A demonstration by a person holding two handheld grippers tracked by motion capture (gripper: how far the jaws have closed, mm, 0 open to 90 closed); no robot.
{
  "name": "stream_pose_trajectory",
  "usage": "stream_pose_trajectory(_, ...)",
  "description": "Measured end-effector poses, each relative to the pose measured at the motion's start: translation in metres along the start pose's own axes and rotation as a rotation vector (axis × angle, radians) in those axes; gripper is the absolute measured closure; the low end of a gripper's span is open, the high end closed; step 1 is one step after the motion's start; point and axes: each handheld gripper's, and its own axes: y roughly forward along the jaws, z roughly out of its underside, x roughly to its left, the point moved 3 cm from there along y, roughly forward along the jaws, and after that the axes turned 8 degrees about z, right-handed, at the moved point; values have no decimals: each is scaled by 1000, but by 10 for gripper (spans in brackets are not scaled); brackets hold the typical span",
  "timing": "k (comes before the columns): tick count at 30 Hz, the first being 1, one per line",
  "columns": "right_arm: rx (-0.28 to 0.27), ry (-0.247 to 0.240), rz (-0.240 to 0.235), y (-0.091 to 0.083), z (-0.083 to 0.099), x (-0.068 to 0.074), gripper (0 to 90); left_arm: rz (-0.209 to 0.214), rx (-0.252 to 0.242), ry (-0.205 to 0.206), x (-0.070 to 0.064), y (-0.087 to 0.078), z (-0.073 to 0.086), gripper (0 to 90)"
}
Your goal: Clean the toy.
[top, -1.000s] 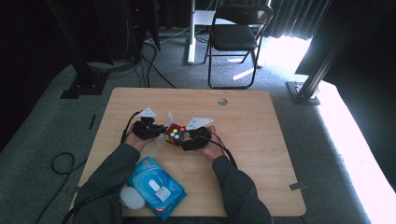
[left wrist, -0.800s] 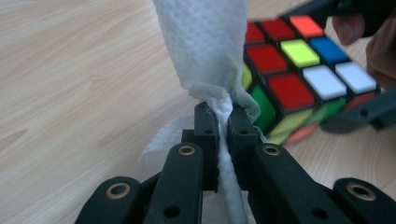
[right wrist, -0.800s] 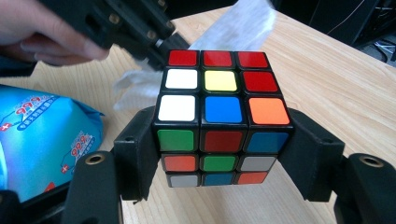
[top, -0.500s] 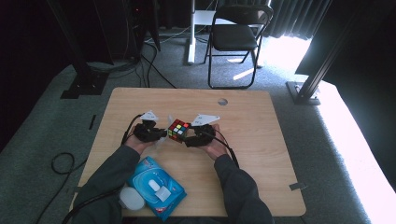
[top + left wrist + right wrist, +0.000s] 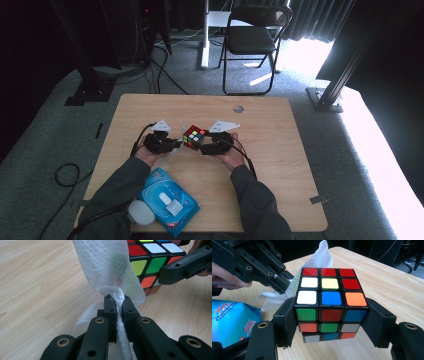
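Observation:
A scrambled colour cube (image 5: 329,297) is held just above the wooden table (image 5: 280,150), and my right gripper (image 5: 331,322) is shut on its two sides. In the high view the cube (image 5: 194,136) sits between both hands. My left gripper (image 5: 119,302) is shut on a crumpled white wipe (image 5: 110,272), which drapes against the cube's (image 5: 147,262) left face. From the right gripper view, the left gripper (image 5: 279,280) comes in from the upper left with the wipe (image 5: 317,260) pressed beside the cube.
A blue pack of wet wipes (image 5: 167,200) lies near the table's front edge, left of centre, with a small white object (image 5: 141,212) beside it. A round hole (image 5: 238,108) is at the table's far side. A folding chair (image 5: 252,40) stands behind the table.
Both grippers and the cube have shifted slightly away from the person and to the right. The wipe stays against the cube's side.

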Motion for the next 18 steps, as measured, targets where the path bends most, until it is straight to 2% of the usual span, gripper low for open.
stream_pose_trajectory(5, -3, 1, 3, -2, 0, 0, 344, 5, -11, -1, 0, 1, 0, 856)
stream_pose_trajectory(10, -9, 10, -3, -3, -1, -1, 344, -8, -26, -9, 2, -1, -1, 855)
stream_pose_trajectory(13, -6, -2, -16, -2, -1, 2, 343, -7, -44, -29, 4, -3, -1, 855)
stream_pose_trajectory(18, 3, -25, -50, 1, 0, 10, 343, -13, -51, -29, 5, -4, -3, 856)
